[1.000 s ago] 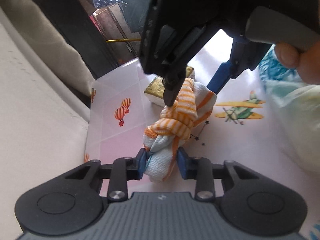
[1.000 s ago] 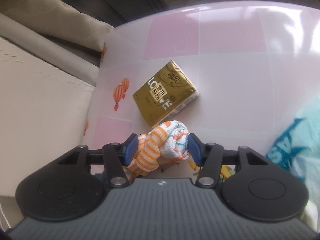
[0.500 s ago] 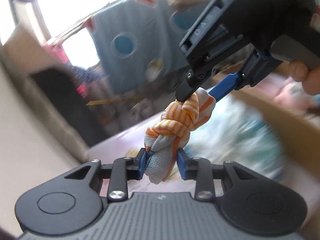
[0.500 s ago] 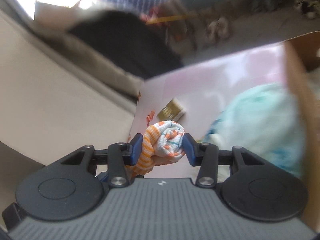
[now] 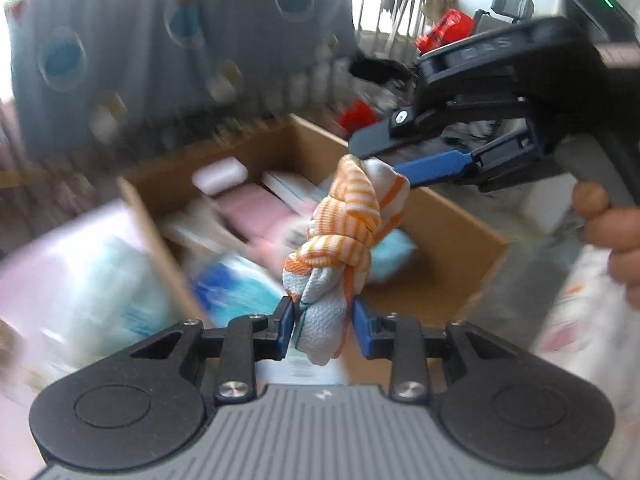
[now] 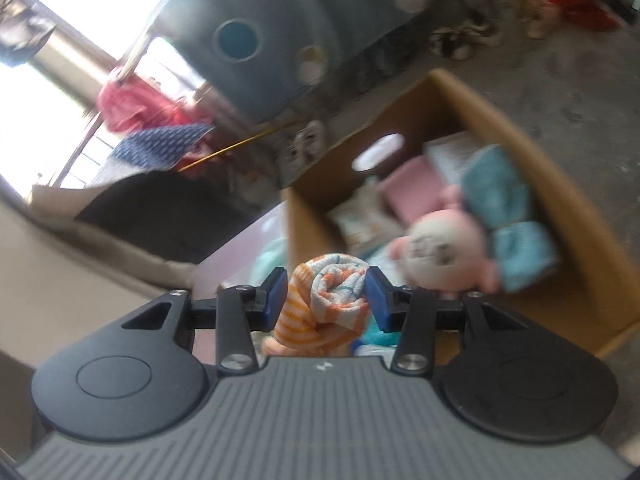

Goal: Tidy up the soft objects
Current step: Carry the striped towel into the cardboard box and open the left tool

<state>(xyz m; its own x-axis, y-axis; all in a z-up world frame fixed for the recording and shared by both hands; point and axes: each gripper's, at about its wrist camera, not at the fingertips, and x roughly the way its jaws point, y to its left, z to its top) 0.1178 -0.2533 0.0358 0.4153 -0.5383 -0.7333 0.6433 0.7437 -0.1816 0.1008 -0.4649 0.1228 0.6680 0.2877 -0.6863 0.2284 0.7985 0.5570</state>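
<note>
A knotted orange-and-white striped cloth (image 5: 340,240) hangs in the air between both grippers. My left gripper (image 5: 322,322) is shut on its lower white end. My right gripper (image 6: 326,294) is shut on its rolled upper end (image 6: 334,292); it also shows in the left wrist view (image 5: 376,160) at upper right. Behind and below the cloth stands an open cardboard box (image 5: 460,216), also in the right wrist view (image 6: 560,184). It holds a pink plush toy (image 6: 444,248), teal cloth (image 6: 504,208) and pink and white packs (image 5: 256,200).
A pale pink table top (image 5: 52,264) lies at the left with a teal-and-white soft pack (image 5: 132,280) beside the box wall. A blue curtain with round holes (image 5: 120,40) hangs behind. Grey floor (image 6: 580,80) lies right of the box. A beige cushion (image 6: 60,264) is at left.
Both grippers have lifted the knotted cloth off the table and swung it right, over the cardboard box. The gold tissue pack has left the views. Both grips are unchanged.
</note>
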